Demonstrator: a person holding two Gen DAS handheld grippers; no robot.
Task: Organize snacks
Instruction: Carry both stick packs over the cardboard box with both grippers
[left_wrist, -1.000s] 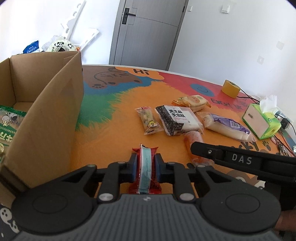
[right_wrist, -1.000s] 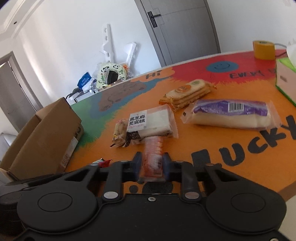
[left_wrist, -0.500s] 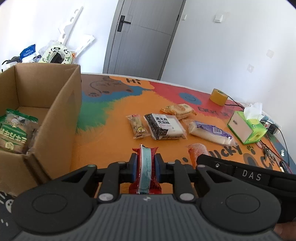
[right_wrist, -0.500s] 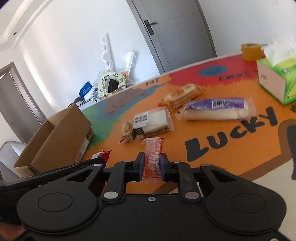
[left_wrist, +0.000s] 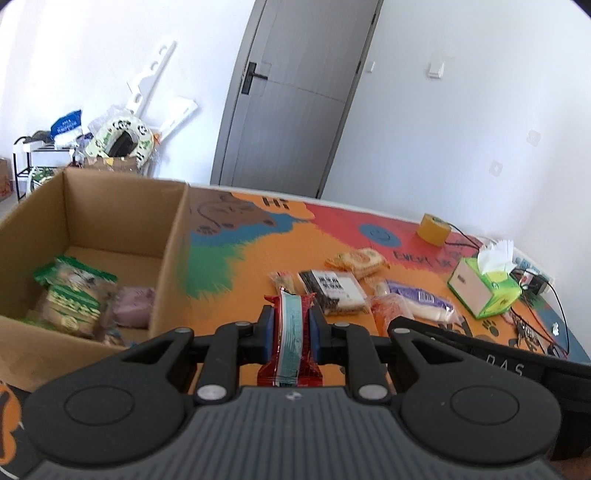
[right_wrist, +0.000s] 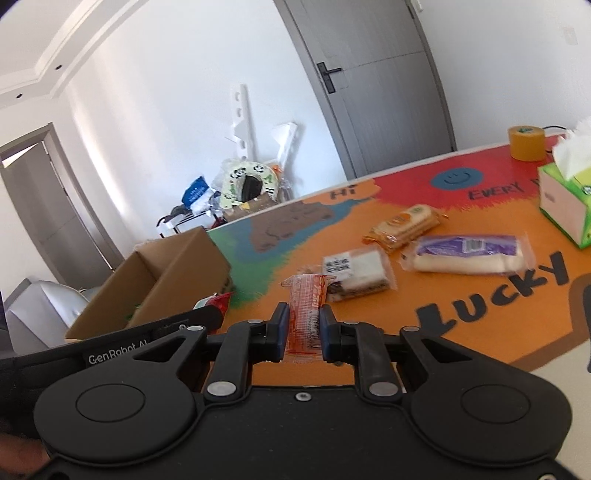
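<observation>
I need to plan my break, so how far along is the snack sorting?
Roughly midway. Done: a green snack bag and a purple packet lie in the cardboard box. In hand: the left hand-held gripper clamps a red-and-blue packet; the right hand-held gripper clamps an orange packet. Left on the table: crackers, a purple-labelled bun, a black-labelled sandwich and another small packet.

Count — one open brown cardboard box (left_wrist: 173, 258); four wrapped snack packets (right_wrist: 467, 254) lying on the worktop (right_wrist: 480, 306); one green tissue box (left_wrist: 484, 291); one yellow tape roll (right_wrist: 526, 143).
</observation>
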